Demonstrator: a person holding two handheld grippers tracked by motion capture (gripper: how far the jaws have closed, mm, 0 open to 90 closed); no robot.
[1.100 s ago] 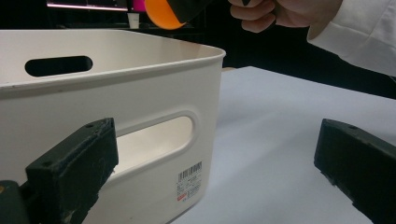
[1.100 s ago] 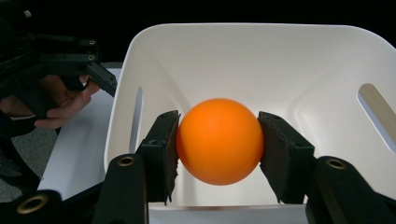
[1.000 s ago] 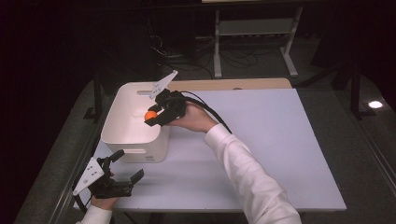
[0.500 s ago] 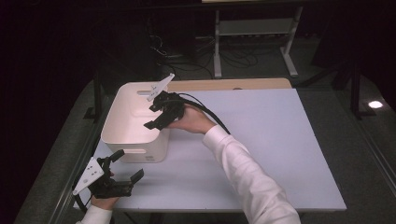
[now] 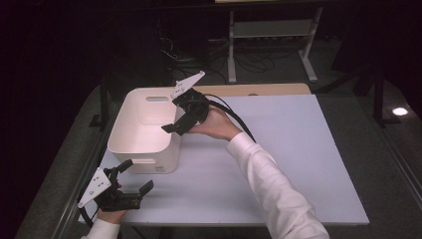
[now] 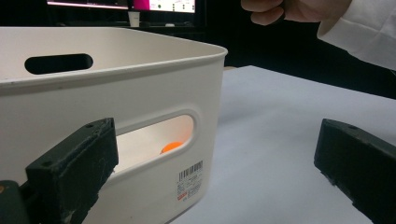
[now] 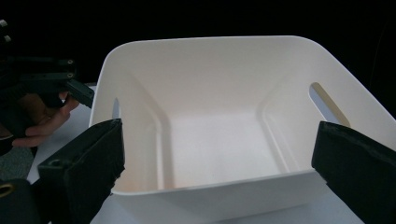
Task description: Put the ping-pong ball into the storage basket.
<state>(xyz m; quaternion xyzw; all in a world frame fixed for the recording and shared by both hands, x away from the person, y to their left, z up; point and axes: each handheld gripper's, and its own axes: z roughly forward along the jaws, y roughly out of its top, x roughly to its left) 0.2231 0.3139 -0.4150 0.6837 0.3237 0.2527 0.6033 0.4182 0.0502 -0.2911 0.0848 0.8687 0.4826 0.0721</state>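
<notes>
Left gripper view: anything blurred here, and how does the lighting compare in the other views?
Left gripper view: the near fingers are soft, the white bin sharp. High view: the table is lit, its surroundings dark. Right gripper view: the bin's inside is evenly bright, against black.

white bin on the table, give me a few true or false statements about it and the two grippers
1. The right gripper has open jaws with nothing between them. True.
2. The white bin lies tipped on its side. False: it stands upright on the table.
3. An orange thing shows through the bin's handle slot. True.
4. The left gripper is clamped on the bin's rim. False: it sits open on the table, apart from the bin.
</notes>
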